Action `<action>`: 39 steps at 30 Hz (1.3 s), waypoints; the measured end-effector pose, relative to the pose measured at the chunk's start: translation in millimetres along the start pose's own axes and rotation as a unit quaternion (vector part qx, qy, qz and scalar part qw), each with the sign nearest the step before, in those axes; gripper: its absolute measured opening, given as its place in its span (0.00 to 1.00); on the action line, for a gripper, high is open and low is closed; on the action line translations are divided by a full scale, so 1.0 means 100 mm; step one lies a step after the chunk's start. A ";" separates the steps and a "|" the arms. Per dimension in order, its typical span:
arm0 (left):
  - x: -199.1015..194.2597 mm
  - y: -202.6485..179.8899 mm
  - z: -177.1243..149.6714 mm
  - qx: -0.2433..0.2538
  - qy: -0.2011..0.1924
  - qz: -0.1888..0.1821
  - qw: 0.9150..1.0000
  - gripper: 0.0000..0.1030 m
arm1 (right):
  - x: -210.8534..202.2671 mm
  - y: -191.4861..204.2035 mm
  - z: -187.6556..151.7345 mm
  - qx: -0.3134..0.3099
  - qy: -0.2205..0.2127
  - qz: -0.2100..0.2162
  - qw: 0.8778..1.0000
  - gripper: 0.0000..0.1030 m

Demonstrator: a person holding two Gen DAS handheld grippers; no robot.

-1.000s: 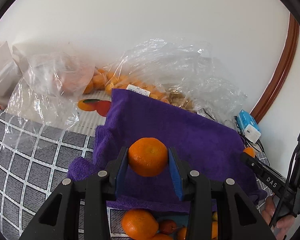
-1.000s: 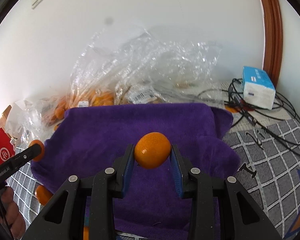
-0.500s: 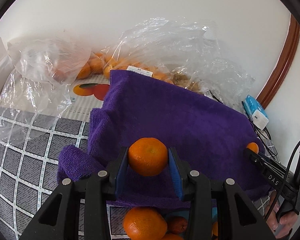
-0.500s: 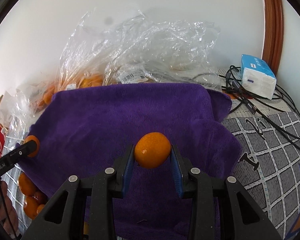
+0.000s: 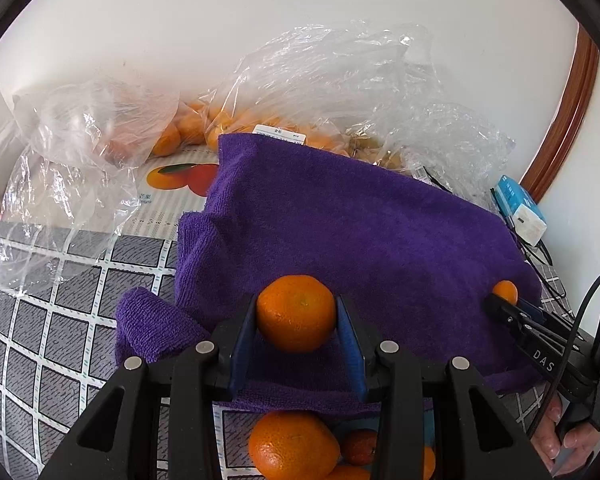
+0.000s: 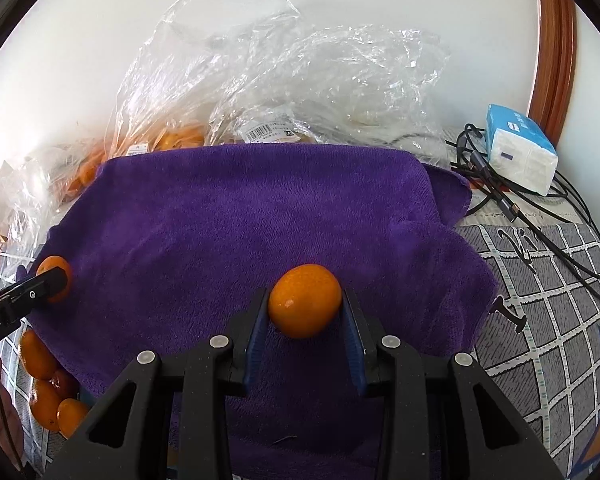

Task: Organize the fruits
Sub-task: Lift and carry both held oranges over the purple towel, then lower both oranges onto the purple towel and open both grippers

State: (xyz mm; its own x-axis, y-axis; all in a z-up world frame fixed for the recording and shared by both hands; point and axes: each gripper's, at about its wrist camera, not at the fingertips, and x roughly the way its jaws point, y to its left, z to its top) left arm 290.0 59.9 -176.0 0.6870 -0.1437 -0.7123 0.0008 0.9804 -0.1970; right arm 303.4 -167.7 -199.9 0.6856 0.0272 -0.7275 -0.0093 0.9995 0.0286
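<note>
My left gripper (image 5: 296, 322) is shut on a round orange tangerine (image 5: 296, 312), held just above the near edge of a purple towel (image 5: 340, 232). My right gripper (image 6: 305, 308) is shut on a smaller orange tangerine (image 6: 305, 300) over the same purple towel (image 6: 240, 216). Each gripper shows in the other's view: the right one (image 5: 504, 296) at the towel's right edge, the left one (image 6: 54, 278) at its left edge. Several loose tangerines (image 5: 294, 446) lie below the towel's front edge, also visible as a pile (image 6: 44, 384) at the lower left.
Clear plastic bags (image 5: 340, 92) holding more tangerines lie behind the towel against a white wall. A blue-and-white tissue pack (image 6: 520, 148) and black cables (image 6: 512, 208) sit at the right. A grey checked cloth (image 5: 52, 292) covers the table. A hand (image 5: 564, 444) grips the right tool.
Both grippers have come lower and closer over the towel, which now fills more of each view. Each still holds its tangerine.
</note>
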 end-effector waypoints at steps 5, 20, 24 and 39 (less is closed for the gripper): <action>0.00 -0.02 0.00 0.005 -0.001 0.004 1.000 0.37 | -0.01 0.05 -0.01 -0.015 -0.002 -0.010 1.000 0.56; -0.32 0.01 0.04 -0.024 -0.073 -0.008 0.997 0.58 | -0.37 0.03 0.05 0.009 -0.068 0.003 0.998 0.73; -0.59 -0.03 0.07 -0.023 -0.119 -0.011 0.993 0.58 | -0.66 0.06 0.14 0.017 -0.091 0.017 0.996 0.73; -1.22 0.23 -0.49 -0.013 -0.095 -0.040 0.995 0.58 | -1.33 0.25 -0.33 -0.009 -0.068 0.013 0.998 0.73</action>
State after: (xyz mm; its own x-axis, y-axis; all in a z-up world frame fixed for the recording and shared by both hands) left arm 170.7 93.4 -126.3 0.8108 -0.1898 -0.5536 0.0428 0.9627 -0.2673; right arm 188.1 -145.6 -125.3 0.7771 0.0516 -0.6273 -0.0397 0.9987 0.0330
